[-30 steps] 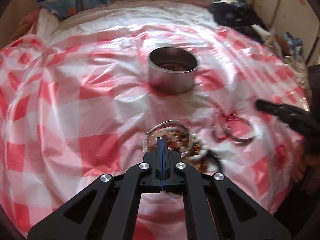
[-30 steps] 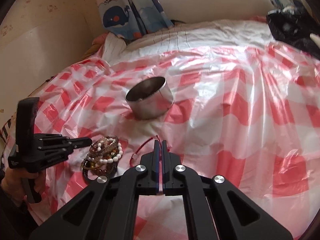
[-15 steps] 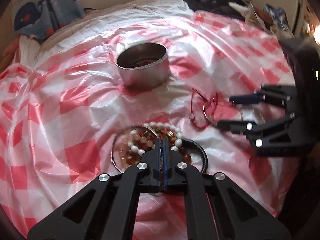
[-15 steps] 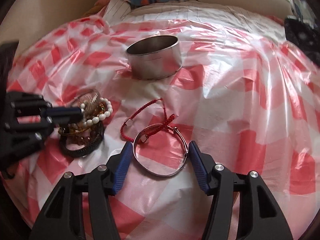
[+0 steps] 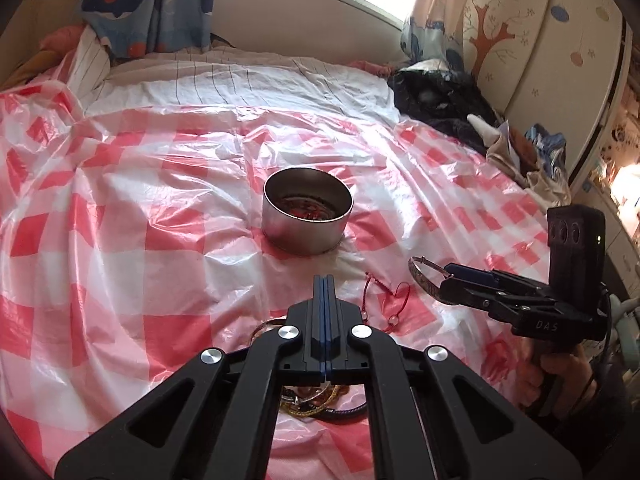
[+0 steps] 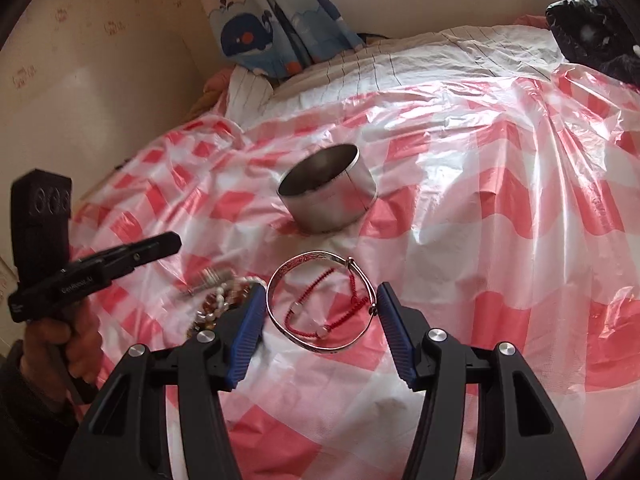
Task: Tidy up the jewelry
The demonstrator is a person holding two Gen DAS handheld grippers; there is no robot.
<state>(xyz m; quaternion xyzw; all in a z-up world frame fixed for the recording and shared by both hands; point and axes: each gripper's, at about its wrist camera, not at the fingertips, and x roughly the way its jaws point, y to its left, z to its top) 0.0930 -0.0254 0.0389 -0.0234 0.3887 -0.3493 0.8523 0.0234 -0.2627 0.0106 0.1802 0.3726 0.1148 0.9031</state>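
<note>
A bed is covered by a glossy, crinkled red-and-white checked plastic sheet [image 5: 120, 240]. At its middle a round, straight-walled steel tin [image 5: 307, 216] is stood upright, with dark red jewelry seen inside. A thin, smooth silver bangle [image 6: 320, 300] is gripped across its width between the ribbed blue pads of the right claw [image 6: 320, 320], which is held partly open around it, lifted over a red cord bracelet [image 5: 386, 300]. A heap of pearl and bead bracelets [image 6: 224, 300] is seen just beside it. The left claw [image 5: 324, 292] is fully closed, with nothing held.
</note>
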